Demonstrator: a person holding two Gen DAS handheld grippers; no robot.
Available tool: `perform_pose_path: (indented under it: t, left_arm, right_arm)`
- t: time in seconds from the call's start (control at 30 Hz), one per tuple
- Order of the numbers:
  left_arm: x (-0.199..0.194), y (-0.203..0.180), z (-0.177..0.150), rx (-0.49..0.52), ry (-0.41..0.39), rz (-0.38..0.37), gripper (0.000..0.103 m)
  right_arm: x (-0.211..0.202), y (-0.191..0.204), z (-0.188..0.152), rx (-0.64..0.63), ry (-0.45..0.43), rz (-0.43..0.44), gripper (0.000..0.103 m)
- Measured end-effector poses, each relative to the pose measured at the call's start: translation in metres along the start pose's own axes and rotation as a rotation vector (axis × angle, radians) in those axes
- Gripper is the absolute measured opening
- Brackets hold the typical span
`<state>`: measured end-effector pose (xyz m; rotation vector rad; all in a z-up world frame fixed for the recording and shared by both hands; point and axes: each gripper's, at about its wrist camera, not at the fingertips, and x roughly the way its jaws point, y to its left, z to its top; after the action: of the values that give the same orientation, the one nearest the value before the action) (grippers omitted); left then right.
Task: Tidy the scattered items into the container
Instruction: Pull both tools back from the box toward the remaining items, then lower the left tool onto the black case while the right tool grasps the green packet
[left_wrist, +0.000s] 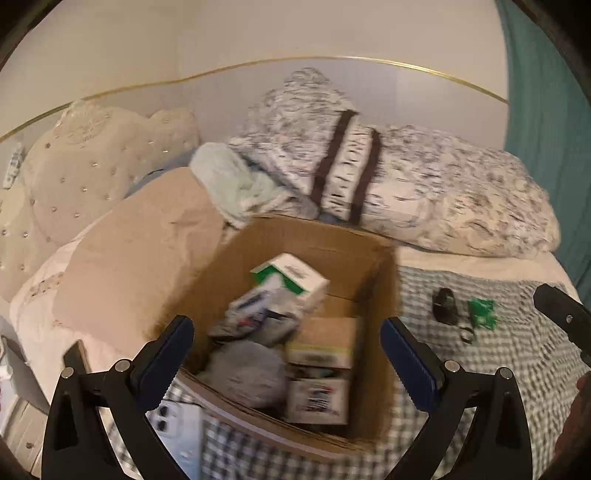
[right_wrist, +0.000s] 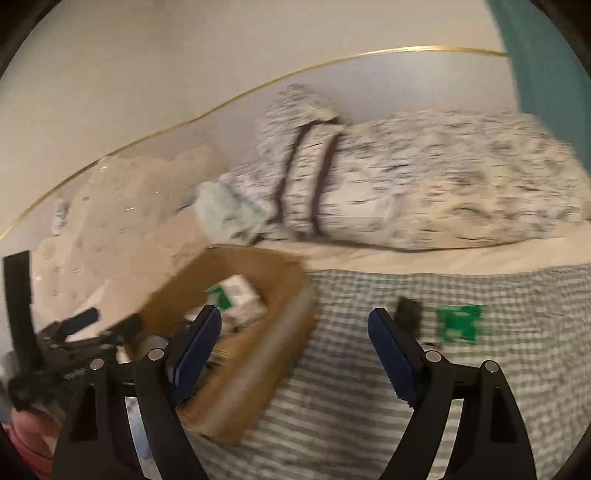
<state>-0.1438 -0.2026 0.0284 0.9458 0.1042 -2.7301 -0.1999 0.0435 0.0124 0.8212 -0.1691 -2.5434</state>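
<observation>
Bedroom scene, checked bedspread (right_wrist: 332, 387) running under everything, both views motion-blurred. Nearest to me, I'm holding my left gripper (left_wrist: 288, 350) with jaws spread wide and nothing between the pads, hanging right over the open cardboard box (left_wrist: 373, 236). I'm holding my right gripper (right_wrist: 295, 339) open and empty too, its left finger over the box's near corner and its right finger over bare bedspread. A white phone-like thing (left_wrist: 177, 424) is lying just beside the box on the near left, partly behind my left finger.

Inside the box things are already sitting: a grey soft lump (left_wrist: 247, 373) at the near wall, two small printed cartons (left_wrist: 321, 373) stacked beside it, a blurry packet (left_wrist: 258, 314) and a white-and-green carton (left_wrist: 295, 280) tilted on top. So I'm reading this as mid-task, between drops, both grippers free for another pick.

Further out on the bedspread, to the right of the box and well apart from it, a small dark object (right_wrist: 408, 314) and a green packet (right_wrist: 460, 323) are still lying loose, close to each other. Too blurred to say what the dark one is.

Next move, as I'm judging it: swinging the right gripper over to the dark object, which is nearer, lowering the jaws around it and pinching low, since both items look small and flat against soft fabric that could bunch up.

Beyond, a tan pillow (left_wrist: 140, 258), patterned bedding (left_wrist: 443, 192) and a headboard (left_wrist: 406, 85) are filling the back.
</observation>
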Motion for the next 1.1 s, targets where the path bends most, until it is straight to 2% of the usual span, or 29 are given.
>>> perform_pose_path:
  t: [0.1,0.2,0.37,0.57,0.7,0.87,1.0,1.1]
  left_arm:
    - [-0.011,-0.035,-0.017,0.018,-0.008,-0.066,0.103]
    - [-0.014,-0.072,-0.037,0.064,0.001,-0.087,0.103]
    - [-0.008,-0.132,-0.067,0.112,0.040,-0.136,0.103]
    - [0.018,-0.188,-0.079,0.134,0.081,-0.146,0.103]
    - [0.052,-0.217,-0.075,0.118,0.111,-0.164,0.103]
    - [0.099,-0.238,-0.066,0.081,0.100,-0.143,0.103]
    - [0.144,-0.249,-0.064,0.058,0.144,-0.158,0.103]
    - [0.168,-0.260,-0.065,0.086,0.162,-0.176,0.103]
  right_arm:
    - [-0.025,-0.028,-0.013,-0.020,-0.015,-0.092,0.082]
    - [-0.049,-0.062,-0.034,-0.029,-0.002,-0.178,0.082]
    - [-0.071,-0.112,-0.061,0.032,0.019,-0.213,0.082]
    - [-0.079,-0.150,-0.073,0.026,0.041,-0.239,0.082]
    - [-0.067,-0.171,-0.075,0.028,0.061,-0.233,0.082]
    - [-0.036,-0.186,-0.068,0.018,0.072,-0.221,0.082]
    - [-0.003,-0.195,-0.063,0.002,0.092,-0.204,0.082]
    - [0.022,-0.200,-0.059,-0.007,0.107,-0.210,0.082]
